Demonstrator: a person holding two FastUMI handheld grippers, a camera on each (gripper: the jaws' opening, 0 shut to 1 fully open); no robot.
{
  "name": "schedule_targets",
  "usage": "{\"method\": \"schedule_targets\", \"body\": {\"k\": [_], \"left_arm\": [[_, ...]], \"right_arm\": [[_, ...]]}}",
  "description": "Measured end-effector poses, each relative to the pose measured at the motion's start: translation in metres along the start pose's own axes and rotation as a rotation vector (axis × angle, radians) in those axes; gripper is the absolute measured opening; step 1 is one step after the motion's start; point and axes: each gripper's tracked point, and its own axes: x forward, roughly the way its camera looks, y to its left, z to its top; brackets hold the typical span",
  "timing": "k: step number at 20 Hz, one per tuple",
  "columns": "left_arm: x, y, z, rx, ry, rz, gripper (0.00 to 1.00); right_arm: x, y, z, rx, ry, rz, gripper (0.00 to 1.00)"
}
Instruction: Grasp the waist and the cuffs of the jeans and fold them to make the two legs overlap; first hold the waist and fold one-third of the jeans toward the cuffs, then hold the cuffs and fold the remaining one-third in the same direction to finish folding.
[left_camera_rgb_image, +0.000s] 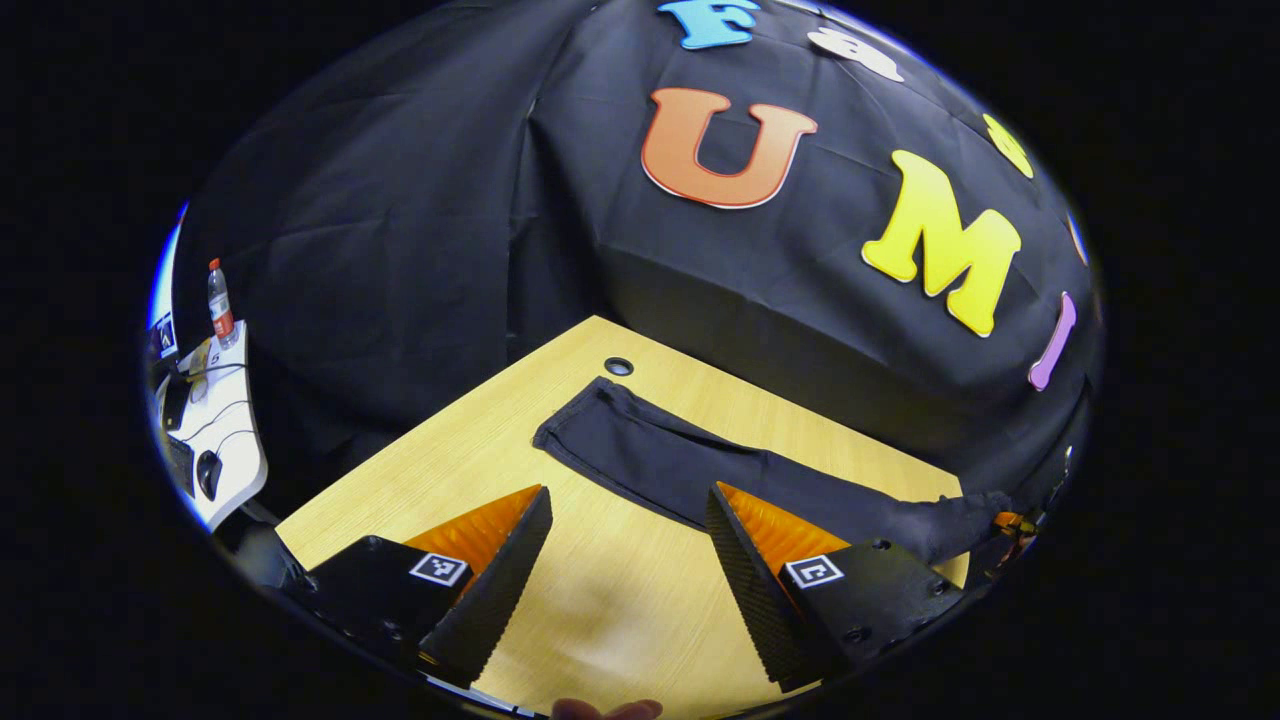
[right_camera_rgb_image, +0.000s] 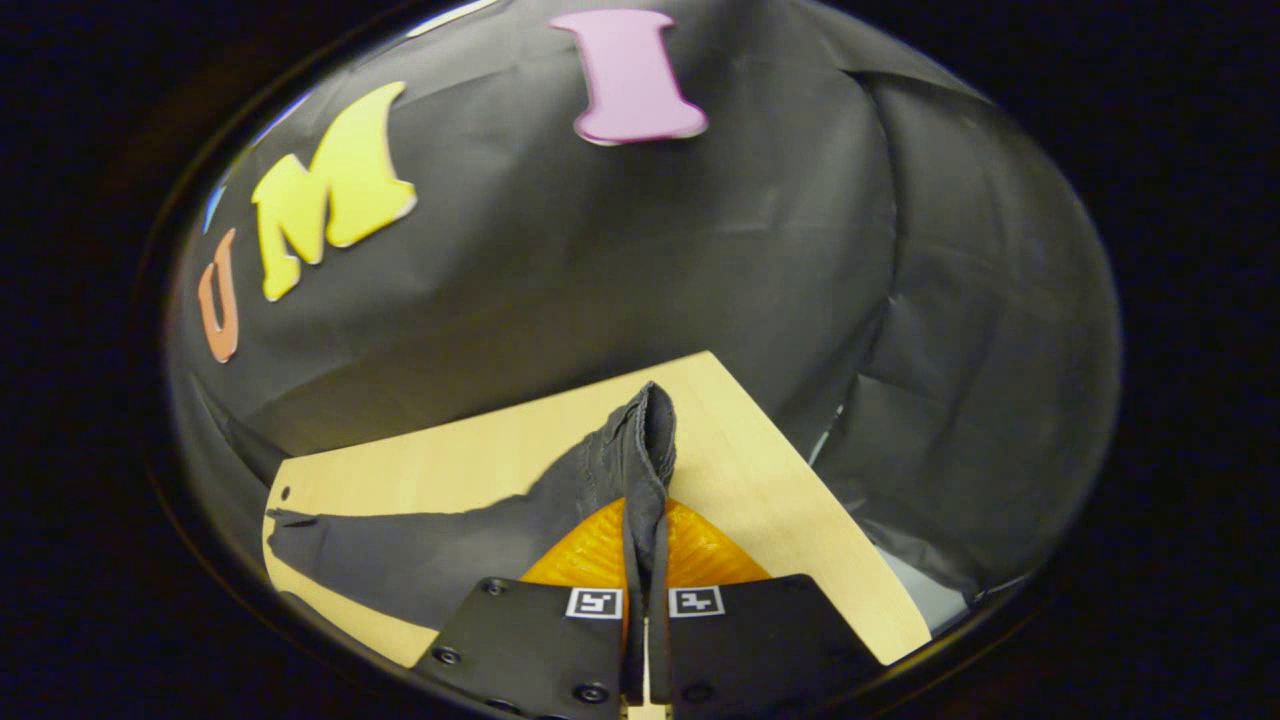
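Currently dark jeans lie stretched, creased, across table. Right gripper pinches waist fabric. Left gripper spread wide, jeans at 12–2 o'clock beyond tips.

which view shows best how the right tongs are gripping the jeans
The right gripper view: the right tongs are closed on a bunched edge of the jeans, fabric pinched between both fingers. The left gripper view shows the jeans laid across the wooden table, with that grip only at the far edge.
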Motion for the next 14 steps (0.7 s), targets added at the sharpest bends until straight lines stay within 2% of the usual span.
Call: {"method": "schedule_targets", "body": {"k": [3, 4, 8, 10, 14], "left_arm": [[-0.001, 0.018, 0.003, 0.011, -0.020, -0.012, 0.99], [-0.003, 0.025, 0.005, 0.015, -0.030, -0.012, 0.99], [-0.016, 0.049, 0.012, 0.042, -0.066, -0.005, 0.99], [-0.022, 0.059, 0.015, 0.058, -0.087, 0.001, 0.99], [-0.030, 0.075, 0.017, 0.085, -0.111, 0.007, 0.99]], "right_arm": [[-0.041, 0.073, 0.026, -0.083, -0.037, 0.073, 0.02], [-0.050, 0.095, 0.030, -0.092, -0.037, 0.096, 0.00], [-0.074, 0.178, 0.044, -0.153, -0.064, 0.165, 0.02], [-0.081, 0.230, 0.038, -0.189, -0.058, 0.219, 0.00], [-0.083, 0.359, -0.005, -0.267, -0.028, 0.337, 0.00]]}}
